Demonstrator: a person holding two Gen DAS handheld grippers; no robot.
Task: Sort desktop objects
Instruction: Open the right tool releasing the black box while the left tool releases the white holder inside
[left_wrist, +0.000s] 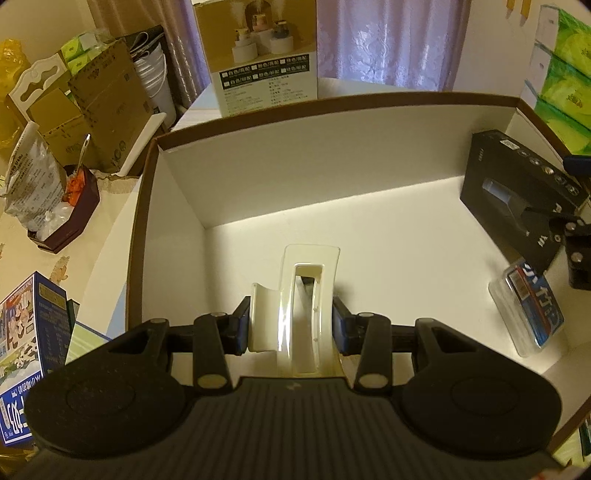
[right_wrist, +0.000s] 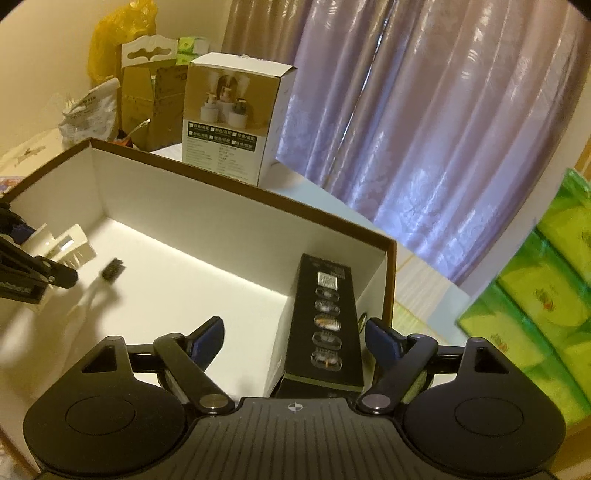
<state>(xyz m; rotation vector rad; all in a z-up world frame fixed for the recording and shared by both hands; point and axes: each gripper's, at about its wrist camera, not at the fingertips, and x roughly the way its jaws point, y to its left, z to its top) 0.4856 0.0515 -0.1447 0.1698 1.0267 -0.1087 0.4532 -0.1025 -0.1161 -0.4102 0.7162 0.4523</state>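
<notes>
My left gripper (left_wrist: 291, 325) is shut on a cream hair claw clip (left_wrist: 295, 295), held low inside a large white-lined carton with a brown rim (left_wrist: 332, 99). The right wrist view shows that same clip (right_wrist: 70, 243) at the far left in the left gripper (right_wrist: 40, 254). A blurred white toothbrush with dark bristles (right_wrist: 107, 273) is just beside it. My right gripper (right_wrist: 295, 339) is open, its blue pads on either side of the near end of a black product box (right_wrist: 328, 325). This black box (left_wrist: 517, 199) stands along the carton's right wall (right_wrist: 388, 280).
A clear case with a blue card (left_wrist: 528, 310) lies on the carton floor at right. Behind the carton stands a printed white-and-tan box (left_wrist: 258, 48). Green tissue packs (right_wrist: 535, 295) are stacked to the right. Cardboard boxes (left_wrist: 99, 110), bags and a blue box (left_wrist: 26, 332) crowd the left.
</notes>
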